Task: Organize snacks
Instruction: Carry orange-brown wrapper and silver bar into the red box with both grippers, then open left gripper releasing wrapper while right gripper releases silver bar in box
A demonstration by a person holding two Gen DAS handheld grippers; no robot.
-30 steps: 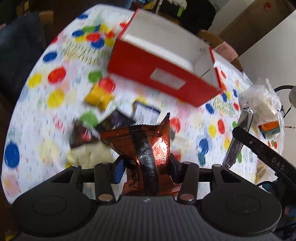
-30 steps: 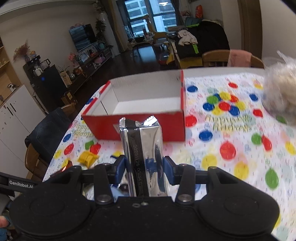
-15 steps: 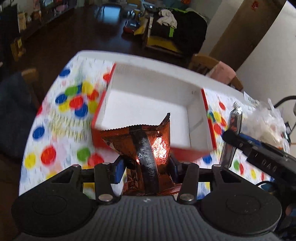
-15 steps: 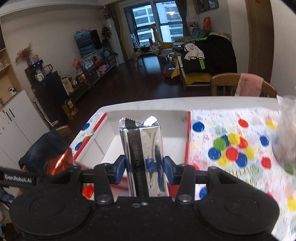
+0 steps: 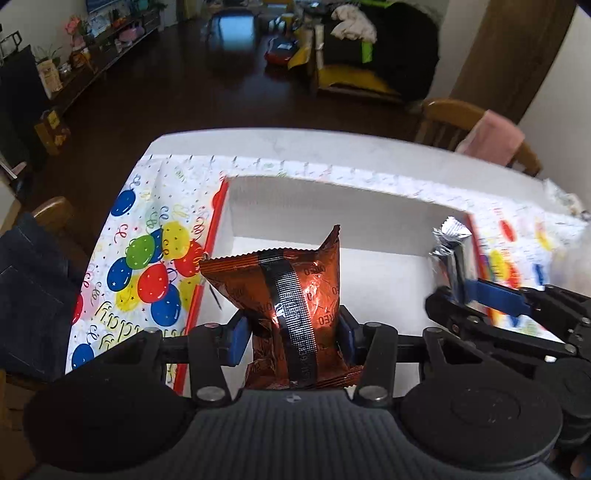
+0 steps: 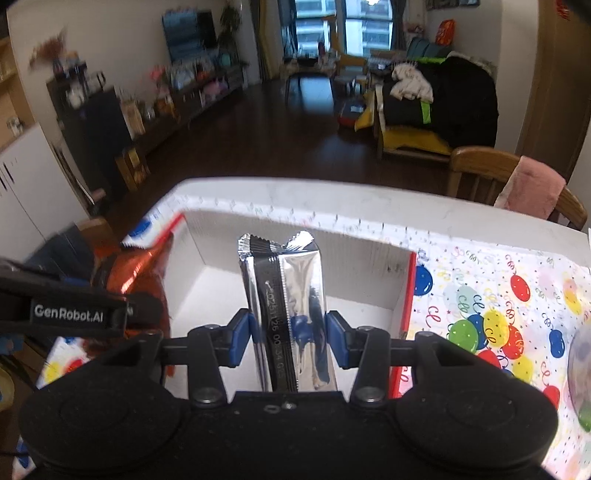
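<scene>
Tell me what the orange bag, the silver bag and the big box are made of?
Orange bag: looks like shiny foil-type plastic film; it crinkles and glints, with a crimped top edge.
Silver bag: probably metallised film, mirror-like, reflecting the blue pads.
Box: likely cardboard, matte white inside with faint ribbing, red outside.

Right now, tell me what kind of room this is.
Most likely a home living and dining room: a dining table under a balloon party cloth, wooden chairs, and a wall TV above a low cabinet.
</scene>
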